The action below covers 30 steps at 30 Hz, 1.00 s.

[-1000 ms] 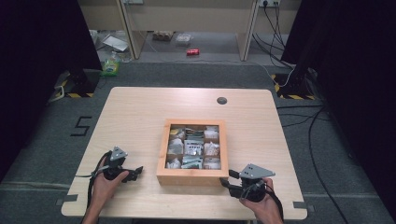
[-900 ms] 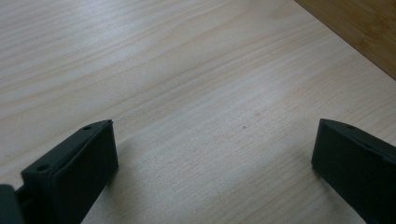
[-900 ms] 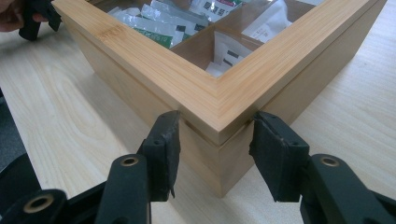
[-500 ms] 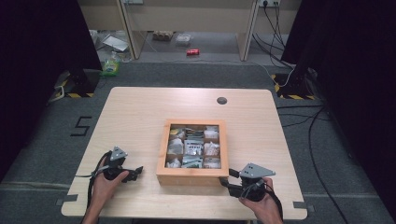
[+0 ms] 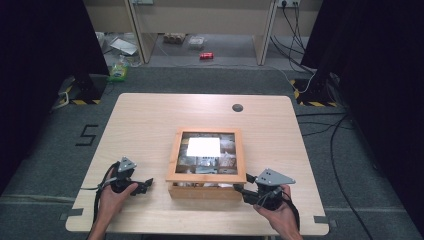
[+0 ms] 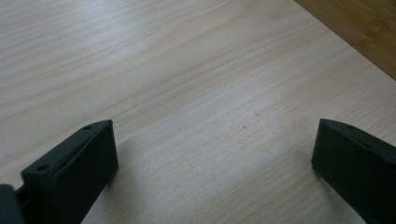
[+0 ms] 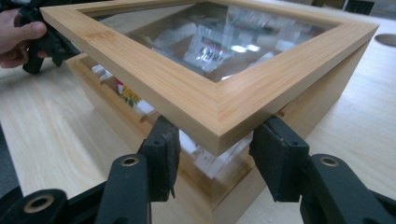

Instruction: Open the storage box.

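Evidently stiff and light, the glazed lid (image 7: pixel 219 112) of the box (image 5: pixel 205 191) at centre frame is pinched at its near corner by the right tongs (image 7: pixel 219 163); the glass is judged fragile. The left tongs (image 6: pixel 212 154) are held open and empty over the surface (image 6: pixel 187 70).

A large black "5" (image 5: pixel 88 135) is marked on the grey floor left of the counter (image 5: pixel 150 115). Print on the packets inside the wooden box (image 7: pixel 299 60) is too blurred to read.
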Each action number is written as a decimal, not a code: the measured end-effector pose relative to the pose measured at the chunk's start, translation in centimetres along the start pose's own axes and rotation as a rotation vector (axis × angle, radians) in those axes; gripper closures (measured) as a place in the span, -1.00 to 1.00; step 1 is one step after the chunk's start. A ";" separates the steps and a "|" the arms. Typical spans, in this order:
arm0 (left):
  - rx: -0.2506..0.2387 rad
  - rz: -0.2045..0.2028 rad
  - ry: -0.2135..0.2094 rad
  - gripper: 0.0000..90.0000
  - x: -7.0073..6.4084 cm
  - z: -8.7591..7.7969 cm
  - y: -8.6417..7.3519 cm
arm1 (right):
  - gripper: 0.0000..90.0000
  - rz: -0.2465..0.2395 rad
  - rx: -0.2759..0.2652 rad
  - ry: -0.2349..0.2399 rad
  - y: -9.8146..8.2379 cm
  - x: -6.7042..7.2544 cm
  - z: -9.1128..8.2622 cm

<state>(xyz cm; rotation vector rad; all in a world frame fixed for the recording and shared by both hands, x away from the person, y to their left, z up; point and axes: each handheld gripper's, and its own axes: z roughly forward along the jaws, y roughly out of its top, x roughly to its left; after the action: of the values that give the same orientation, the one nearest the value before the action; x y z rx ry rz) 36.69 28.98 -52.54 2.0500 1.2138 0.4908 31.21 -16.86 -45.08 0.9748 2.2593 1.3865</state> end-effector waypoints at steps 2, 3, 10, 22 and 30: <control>0.000 0.000 0.000 -1.00 0.0 0.0 0.0 | 0.17 0.001 -0.010 -0.003 0.1 0.0 0.0; 0.000 0.000 0.000 -1.00 0.0 0.0 0.0 | 0.17 0.002 -0.015 -0.006 0.3 -0.1 -0.1; 0.000 0.000 0.000 -1.00 0.0 0.0 0.0 | 0.17 0.019 -0.056 -0.028 1.2 -0.5 0.0; 0.000 0.000 0.000 -1.00 0.0 0.0 0.0 | 0.18 0.060 -0.082 -0.077 2.4 -1.1 0.5; 0.001 0.001 0.000 -1.00 0.0 0.0 0.0 | 0.14 0.011 -0.144 -0.138 4.4 -1.8 0.6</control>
<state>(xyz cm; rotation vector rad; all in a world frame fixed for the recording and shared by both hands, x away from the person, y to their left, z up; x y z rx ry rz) 36.69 28.99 -52.54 2.0517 1.2131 0.4907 34.53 -16.44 -41.67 1.0041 2.0278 1.4178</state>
